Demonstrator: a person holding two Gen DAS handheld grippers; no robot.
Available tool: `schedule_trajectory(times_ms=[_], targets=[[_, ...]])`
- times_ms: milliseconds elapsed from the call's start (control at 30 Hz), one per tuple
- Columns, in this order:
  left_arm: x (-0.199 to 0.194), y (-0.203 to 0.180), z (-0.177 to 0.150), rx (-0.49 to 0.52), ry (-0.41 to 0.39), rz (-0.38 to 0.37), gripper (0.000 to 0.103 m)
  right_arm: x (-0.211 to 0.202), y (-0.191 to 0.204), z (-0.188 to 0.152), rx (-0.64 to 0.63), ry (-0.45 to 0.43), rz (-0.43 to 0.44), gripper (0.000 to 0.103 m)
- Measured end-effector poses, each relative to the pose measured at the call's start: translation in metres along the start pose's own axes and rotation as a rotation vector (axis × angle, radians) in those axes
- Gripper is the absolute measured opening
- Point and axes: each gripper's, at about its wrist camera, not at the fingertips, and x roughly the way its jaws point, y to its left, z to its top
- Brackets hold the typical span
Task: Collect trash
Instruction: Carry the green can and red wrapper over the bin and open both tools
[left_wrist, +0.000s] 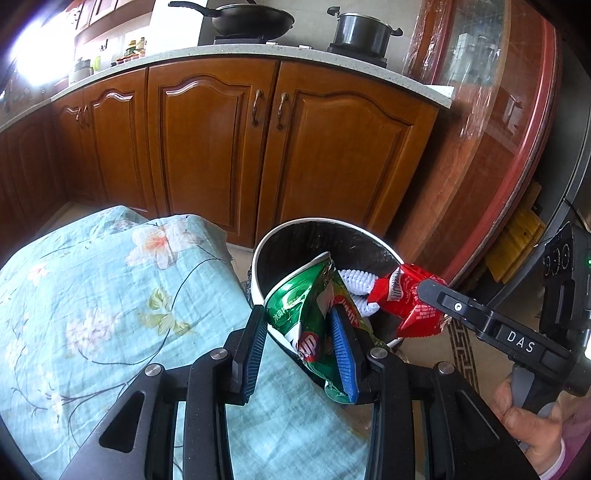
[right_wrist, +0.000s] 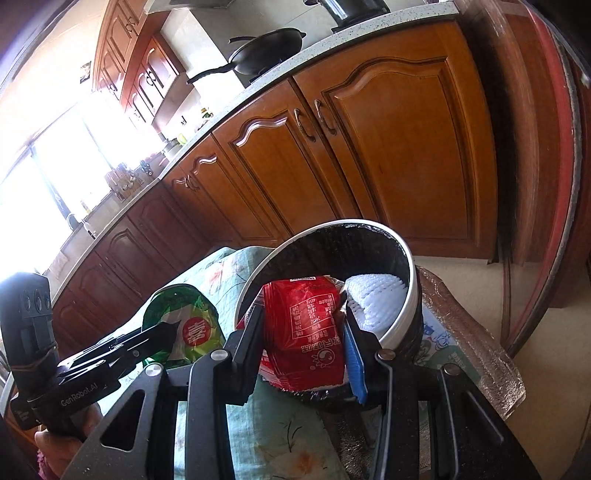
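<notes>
A round white-rimmed trash bin (left_wrist: 284, 229) with a black liner stands beside a floral-covered table; it also shows in the right wrist view (right_wrist: 408, 295). White foam netting (left_wrist: 356, 282) lies inside it. My left gripper (left_wrist: 301, 347) is shut on a green snack bag (left_wrist: 295, 302) at the bin's near rim. My right gripper (right_wrist: 301, 343) is shut on a red wrapper (right_wrist: 306, 325) over the bin's opening; it shows in the left wrist view (left_wrist: 410, 306). The green bag shows at the left of the right wrist view (right_wrist: 192, 325).
Wooden kitchen cabinets (left_wrist: 221, 147) run behind the bin under a counter with a black wok (left_wrist: 251, 18) and a pot (left_wrist: 360, 31). The teal floral cloth (left_wrist: 92, 295) covers the table at the left. A red-edged round tabletop (left_wrist: 517, 129) leans at the right.
</notes>
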Motion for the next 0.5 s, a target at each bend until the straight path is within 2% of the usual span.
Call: schedule_trajectory(times_ms=[467,500], targets=[[0.037,-0.017,0.027,0.014,0.031,0.037,0.034,0.017,-0.008,0.023,-0.032,0.032,-0.034,0.04],[0.04,-0.018,0.028,0.028,0.039,0.018,0.034,0.018,-0.008,0.024,-0.034,0.034,-0.04,0.04]])
